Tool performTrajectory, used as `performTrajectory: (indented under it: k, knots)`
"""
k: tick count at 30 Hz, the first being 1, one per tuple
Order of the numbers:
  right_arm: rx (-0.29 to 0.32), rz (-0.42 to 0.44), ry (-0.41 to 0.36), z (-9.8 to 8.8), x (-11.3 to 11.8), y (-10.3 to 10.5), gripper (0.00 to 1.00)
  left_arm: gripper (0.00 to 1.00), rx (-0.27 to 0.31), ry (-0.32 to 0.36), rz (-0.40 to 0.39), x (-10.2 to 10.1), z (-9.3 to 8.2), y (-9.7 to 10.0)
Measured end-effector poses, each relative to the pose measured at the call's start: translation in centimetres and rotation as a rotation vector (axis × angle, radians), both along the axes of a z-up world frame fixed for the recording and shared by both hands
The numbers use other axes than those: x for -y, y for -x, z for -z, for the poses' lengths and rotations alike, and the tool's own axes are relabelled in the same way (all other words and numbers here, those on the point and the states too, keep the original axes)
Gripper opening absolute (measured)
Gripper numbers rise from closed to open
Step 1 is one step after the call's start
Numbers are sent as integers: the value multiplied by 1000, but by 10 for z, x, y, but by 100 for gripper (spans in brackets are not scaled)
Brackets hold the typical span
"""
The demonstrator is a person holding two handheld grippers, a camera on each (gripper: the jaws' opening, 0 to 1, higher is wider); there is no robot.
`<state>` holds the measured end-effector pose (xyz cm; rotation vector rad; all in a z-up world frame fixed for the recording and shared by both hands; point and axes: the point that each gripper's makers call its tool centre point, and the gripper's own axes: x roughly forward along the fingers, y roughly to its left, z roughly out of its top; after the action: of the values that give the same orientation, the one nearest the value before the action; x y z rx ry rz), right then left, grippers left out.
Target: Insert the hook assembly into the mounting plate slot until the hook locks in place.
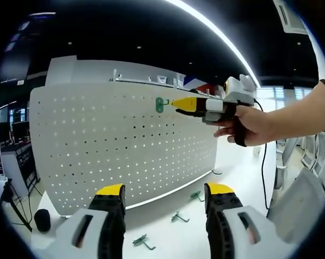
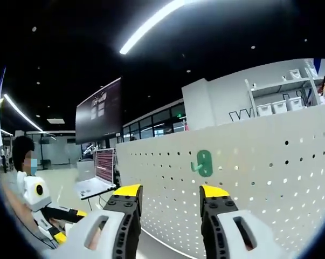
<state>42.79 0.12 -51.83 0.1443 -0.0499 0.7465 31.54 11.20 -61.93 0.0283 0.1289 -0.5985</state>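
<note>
Green hook (image 2: pixel 204 162) seated on pegboard (image 2: pixel 270 178); light, rigid plastic, best pinched at backplate. Right tool (image 2: pixel 170 195) released below hook; left tool (image 1: pixel 165 195) released, empty.

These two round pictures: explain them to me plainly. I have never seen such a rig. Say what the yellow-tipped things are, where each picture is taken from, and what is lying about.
A person holds a two-jaw tool in each hand, and a camera rides on each tool, looking along its jaws.

In the left gripper view, the left gripper rises from the bottom, jaws apart, holding nothing. Beyond it stands a white pegboard with a green hook on it. The person's hand brings the right gripper up to that hook. Three spare green hooks lie on the white table.

In the right gripper view, the right gripper is open, and the same hook sits on the board ahead.
</note>
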Motion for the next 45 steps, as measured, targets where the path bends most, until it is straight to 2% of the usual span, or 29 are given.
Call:
performTrajectory:
  k: [3, 9, 13, 14, 19, 26, 31, 33, 39, 45]
  knots:
    - [5, -4, 2, -2, 2, 4, 41, 61, 1, 0, 0, 0, 0, 0]
    - [28, -32, 83, 11, 7, 23, 42, 61, -1, 2, -2, 0, 0, 0]
    - [37, -63, 91, 16, 12, 39, 43, 61, -4, 11, -7, -2, -1, 0]
    - [39, -77, 72, 16, 13, 44, 44, 61, -4, 11, -8, -3, 0, 0]
    - [21, -86, 100, 29, 22, 58, 45, 62, -5, 8, -5, -6, 2, 3]
    - [-16, -72, 120, 47, 39, 77, 47, 63, 4, -31, 5, -11, 7, 10]
    - [-37, -65, 122, 57, 49, 89, 48, 64, 2, -19, -8, -16, 7, 13]
    - [-39, -59, 153, 65, 53, 95, 48, 66, 3, -19, -9, -17, 8, 15]
    - [-65, -53, 169, 81, 62, 108, 50, 66, 1, -29, -22, -26, 10, 18]
    - [-79, -38, 164, 85, 72, 117, 51, 67, -2, -39, -22, -30, 13, 21]
